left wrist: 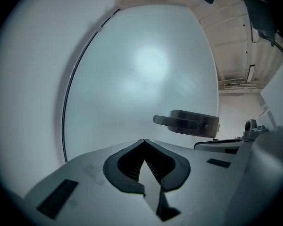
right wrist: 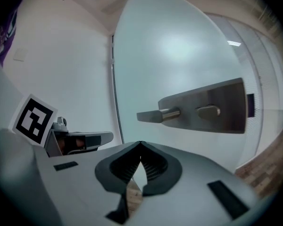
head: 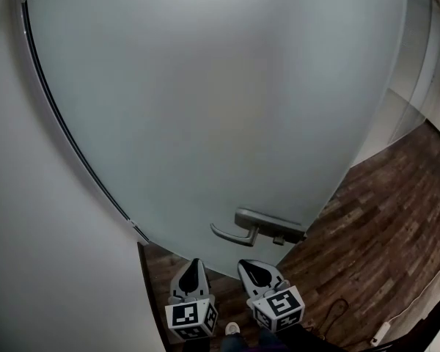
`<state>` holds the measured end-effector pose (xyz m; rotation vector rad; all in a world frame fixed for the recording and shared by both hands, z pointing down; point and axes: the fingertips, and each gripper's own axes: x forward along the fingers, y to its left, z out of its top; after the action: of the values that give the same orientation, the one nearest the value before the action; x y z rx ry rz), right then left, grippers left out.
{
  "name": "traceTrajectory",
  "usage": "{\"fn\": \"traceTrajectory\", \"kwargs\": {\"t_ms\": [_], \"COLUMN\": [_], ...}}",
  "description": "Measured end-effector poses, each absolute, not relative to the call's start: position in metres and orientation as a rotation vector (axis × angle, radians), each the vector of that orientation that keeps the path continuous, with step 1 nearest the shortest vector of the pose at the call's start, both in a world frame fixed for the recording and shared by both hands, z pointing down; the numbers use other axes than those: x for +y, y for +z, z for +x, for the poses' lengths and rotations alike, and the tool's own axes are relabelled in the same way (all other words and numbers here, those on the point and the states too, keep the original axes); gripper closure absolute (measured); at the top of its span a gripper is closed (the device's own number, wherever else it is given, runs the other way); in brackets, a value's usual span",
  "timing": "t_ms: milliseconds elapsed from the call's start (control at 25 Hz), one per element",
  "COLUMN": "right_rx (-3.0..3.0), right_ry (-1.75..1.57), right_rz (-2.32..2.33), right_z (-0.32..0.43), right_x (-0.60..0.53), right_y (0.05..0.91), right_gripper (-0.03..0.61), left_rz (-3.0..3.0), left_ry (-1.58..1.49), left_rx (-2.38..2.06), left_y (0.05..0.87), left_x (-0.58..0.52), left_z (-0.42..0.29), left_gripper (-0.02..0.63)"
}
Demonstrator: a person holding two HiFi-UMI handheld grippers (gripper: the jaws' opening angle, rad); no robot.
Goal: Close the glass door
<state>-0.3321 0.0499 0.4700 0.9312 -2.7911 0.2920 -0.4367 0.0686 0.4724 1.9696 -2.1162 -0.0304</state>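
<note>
Dark wood-plank floor (head: 396,196) carries a thin dark cable (head: 336,308) and a person's pale shoe (head: 232,328).

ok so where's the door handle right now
In the head view the door handle sits low on the frosted glass door, near its right edge, just above the right gripper and not touching it.

There is one glass door (head: 220,101). On the door sits one metal plate (head: 275,226), and this plate carries one lever handle (head: 231,235) and one small knob (right wrist: 208,110). Below the door there are two grippers, the left gripper (head: 194,262) and the right gripper (head: 244,265). Each has one marker cube, so two in all: the left cube (head: 191,318) and the right cube (head: 279,308). Also below the door shows one white shoe tip (head: 232,328). Left of the door stands one white wall (head: 29,233).
</note>
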Motion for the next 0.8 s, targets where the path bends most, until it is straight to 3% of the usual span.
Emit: {"fn": "traceTrajectory", "kwargs": {"t_ms": [320, 800], "right_rx": [-2.685, -2.707], "right_ry": [0.296, 0.308], "right_rz": [1.219, 1.218], "right_z": [-0.275, -0.237], "right_x": [0.035, 0.019], "right_y": [0.473, 0.486], "right_gripper": [0.588, 0.588], "left_rz": [2.102, 2.151], "left_ry": [-0.052, -0.182], "left_rx": [-1.981, -2.081], "left_y": [0.478, 0.460], "left_x": [0.044, 0.033], "left_z": [-0.405, -0.381], "left_gripper": [0.614, 0.613]}}
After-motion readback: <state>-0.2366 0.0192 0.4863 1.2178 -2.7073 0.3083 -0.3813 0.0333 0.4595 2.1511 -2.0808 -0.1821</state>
